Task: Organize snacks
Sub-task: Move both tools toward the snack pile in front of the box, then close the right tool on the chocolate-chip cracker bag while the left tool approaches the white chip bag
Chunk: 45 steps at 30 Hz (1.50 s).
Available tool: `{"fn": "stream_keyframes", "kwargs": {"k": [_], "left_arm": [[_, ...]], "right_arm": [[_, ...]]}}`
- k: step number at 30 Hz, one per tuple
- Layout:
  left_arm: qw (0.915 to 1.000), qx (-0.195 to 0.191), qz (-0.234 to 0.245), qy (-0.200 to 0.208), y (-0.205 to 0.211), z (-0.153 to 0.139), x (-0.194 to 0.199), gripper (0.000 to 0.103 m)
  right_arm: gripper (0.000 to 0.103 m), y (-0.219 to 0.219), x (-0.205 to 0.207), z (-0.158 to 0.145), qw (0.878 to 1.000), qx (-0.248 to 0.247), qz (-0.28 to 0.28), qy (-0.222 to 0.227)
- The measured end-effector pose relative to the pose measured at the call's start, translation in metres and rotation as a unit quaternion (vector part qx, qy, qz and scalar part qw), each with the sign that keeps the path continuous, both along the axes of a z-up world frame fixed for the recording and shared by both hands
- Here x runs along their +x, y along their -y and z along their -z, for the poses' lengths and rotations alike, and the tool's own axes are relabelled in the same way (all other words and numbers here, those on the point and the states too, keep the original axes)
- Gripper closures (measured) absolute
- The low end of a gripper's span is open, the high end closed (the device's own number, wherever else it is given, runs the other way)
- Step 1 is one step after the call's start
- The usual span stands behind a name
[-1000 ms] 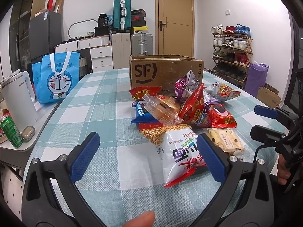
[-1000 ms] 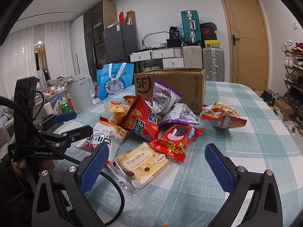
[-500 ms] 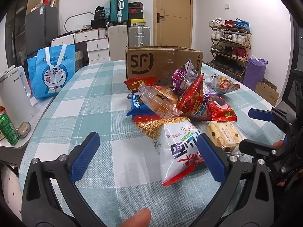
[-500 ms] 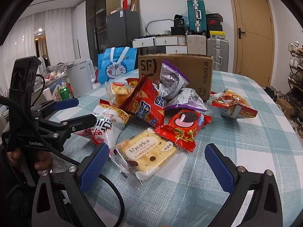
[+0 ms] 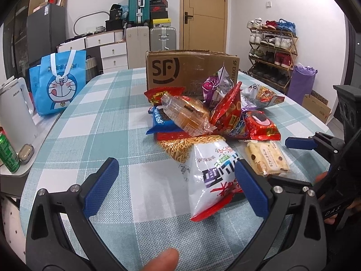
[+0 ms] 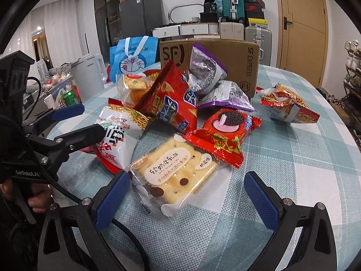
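Observation:
A pile of snack packets lies on the checked table in front of an SF cardboard box (image 5: 191, 70) (image 6: 225, 56). Nearest me are a white noodle-snack bag (image 5: 212, 169) (image 6: 119, 133) and a clear cracker pack (image 6: 173, 171) (image 5: 266, 158). Behind them are a red cookie pack (image 6: 227, 131), a red chip bag (image 6: 169, 99), purple bags (image 6: 207, 70) and a clear pastry pack (image 5: 187, 115). My left gripper (image 5: 176, 185) is open, its right finger beside the white bag. My right gripper (image 6: 187, 196) is open around the near end of the cracker pack.
A blue Doraemon bag (image 5: 58, 83) stands at the table's left edge. A white kettle (image 5: 13, 117) and a green can (image 5: 8, 153) sit on a side surface to the left. A lone noodle packet (image 6: 286, 103) lies to the right. A shoe rack (image 5: 273, 49) stands beyond.
Both grippers have moved forward toward the pile. The white bag and the cracker pack now sit closer between the fingers. Nothing has been grasped.

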<state>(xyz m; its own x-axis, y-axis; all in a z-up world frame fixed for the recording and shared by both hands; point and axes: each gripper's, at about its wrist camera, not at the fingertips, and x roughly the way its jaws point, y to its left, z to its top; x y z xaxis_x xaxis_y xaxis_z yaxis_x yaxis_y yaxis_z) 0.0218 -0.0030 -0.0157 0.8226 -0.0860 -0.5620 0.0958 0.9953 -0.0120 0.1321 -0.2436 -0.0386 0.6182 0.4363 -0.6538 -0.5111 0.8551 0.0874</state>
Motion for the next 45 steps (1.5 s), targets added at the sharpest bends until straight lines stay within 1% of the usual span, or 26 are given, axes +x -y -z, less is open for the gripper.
{"fn": "stream_keyframes", "kwargs": {"k": [2, 8, 13, 19, 22, 23, 25, 30, 34, 37, 40, 42, 44, 45], "left_arm": [[1.0, 0.003, 0.0, 0.001, 0.0, 0.0, -0.001, 0.001], [0.9997, -0.001, 0.025, -0.006, 0.004, 0.003, -0.001, 0.001], [0.9996, 0.011, 0.023, 0.009, 0.008, 0.001, -0.004, 0.001], [0.9996, -0.021, -0.001, 0.02, -0.009, -0.006, -0.006, 0.001], [0.9992, -0.035, -0.009, 0.018, -0.017, -0.008, -0.005, 0.001], [0.9991, -0.036, -0.01, 0.017, -0.018, -0.008, -0.005, 0.001], [0.9992, -0.036, -0.011, 0.018, -0.019, -0.008, -0.004, 0.001], [0.9996, -0.02, -0.005, 0.021, -0.015, -0.008, -0.005, 0.001], [0.9996, -0.012, -0.002, 0.024, -0.01, -0.007, -0.006, 0.001], [0.9997, -0.011, -0.002, 0.023, -0.008, -0.007, -0.006, 0.001], [0.9997, -0.011, -0.002, 0.022, -0.007, -0.006, -0.007, 0.001], [0.9997, -0.01, -0.002, 0.021, -0.007, -0.005, -0.006, 0.001], [0.9998, -0.01, 0.0, 0.02, -0.007, -0.005, -0.006, 0.001], [0.9998, -0.009, 0.0, 0.02, -0.006, -0.005, -0.006, 0.001]], "right_arm": [[0.0, 0.003, 0.0, 0.001, 1.0, -0.001, 0.003, -0.002], [0.0, 0.007, -0.006, 0.002, 1.0, -0.013, 0.014, -0.001], [0.0, -0.001, -0.003, 0.001, 1.0, -0.01, 0.007, -0.006], [0.0, -0.01, 0.005, -0.002, 1.0, 0.002, 0.005, -0.017], [0.0, -0.015, 0.007, -0.004, 1.0, 0.002, 0.008, -0.016], [0.0, -0.015, 0.008, -0.005, 1.0, 0.01, 0.005, -0.02], [0.0, -0.017, 0.01, -0.006, 0.999, 0.021, 0.006, -0.028], [0.001, -0.022, 0.014, -0.005, 0.999, -0.012, 0.028, -0.023], [0.002, -0.011, 0.007, -0.003, 0.998, -0.029, 0.042, -0.023], [0.002, -0.003, 0.006, -0.002, 0.998, -0.027, 0.051, -0.024], [0.002, -0.003, 0.005, -0.002, 0.998, -0.024, 0.048, -0.024], [0.004, -0.007, 0.005, -0.001, 0.998, -0.028, 0.044, -0.021], [0.017, -0.015, 0.005, -0.001, 0.998, -0.044, 0.035, -0.011], [0.021, -0.018, 0.003, -0.002, 0.998, -0.048, 0.029, -0.007]]}}
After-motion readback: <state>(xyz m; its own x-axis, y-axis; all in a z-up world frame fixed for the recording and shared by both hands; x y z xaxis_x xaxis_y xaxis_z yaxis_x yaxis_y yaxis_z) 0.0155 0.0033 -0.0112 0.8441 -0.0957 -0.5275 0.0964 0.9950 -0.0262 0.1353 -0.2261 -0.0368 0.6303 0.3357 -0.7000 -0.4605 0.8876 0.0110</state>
